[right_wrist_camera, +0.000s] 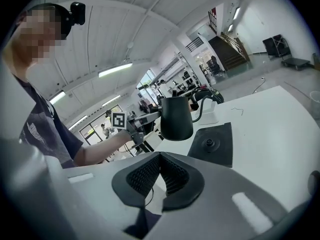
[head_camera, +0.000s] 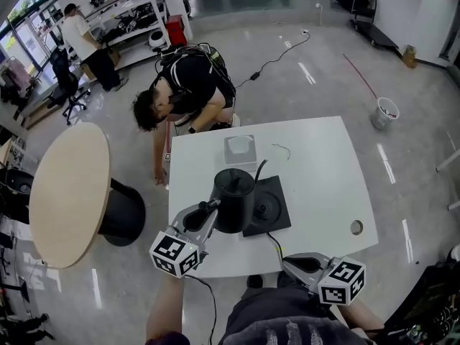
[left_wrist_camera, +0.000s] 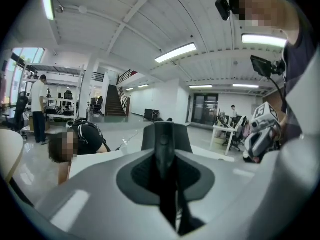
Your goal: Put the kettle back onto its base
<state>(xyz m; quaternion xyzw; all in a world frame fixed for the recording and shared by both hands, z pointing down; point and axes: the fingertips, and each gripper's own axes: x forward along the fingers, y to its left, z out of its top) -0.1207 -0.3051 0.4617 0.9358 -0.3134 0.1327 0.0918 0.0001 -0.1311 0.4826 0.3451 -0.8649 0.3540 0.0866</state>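
At centre of the head view, the matte black gooseneck kettle [head_camera: 233, 192] sits just left of its flat black square base [head_camera: 276, 208] on the white rectangular table [head_camera: 327, 182], its body overlapping the base's left edge as seen from above. The left gripper [head_camera: 210, 208] reaches in from the lower left to the kettle's handle side. The right gripper [head_camera: 291, 263] waits at the table's near edge, lower right, well apart from both. A small white square tray [head_camera: 239, 148] lies further up the table and looks uninvolved. Left gripper view: the jaws of the left gripper [left_wrist_camera: 164, 170] are clamped on the kettle's thin black handle, which stands upright between the pads, with the kettle [left_wrist_camera: 180, 136] body right behind it. Right gripper view: the right gripper [right_wrist_camera: 160, 159] has its pads meeting at the tips with nothing between them. Beyond it the kettle [right_wrist_camera: 176, 119] appears to hang clear of the table top, left of the base [right_wrist_camera: 215, 145], whose round centre stud is uncovered. Status, as judged: grasp and lift done. What remains is to bring the kettle across over the stud, lower it to seat, then release.
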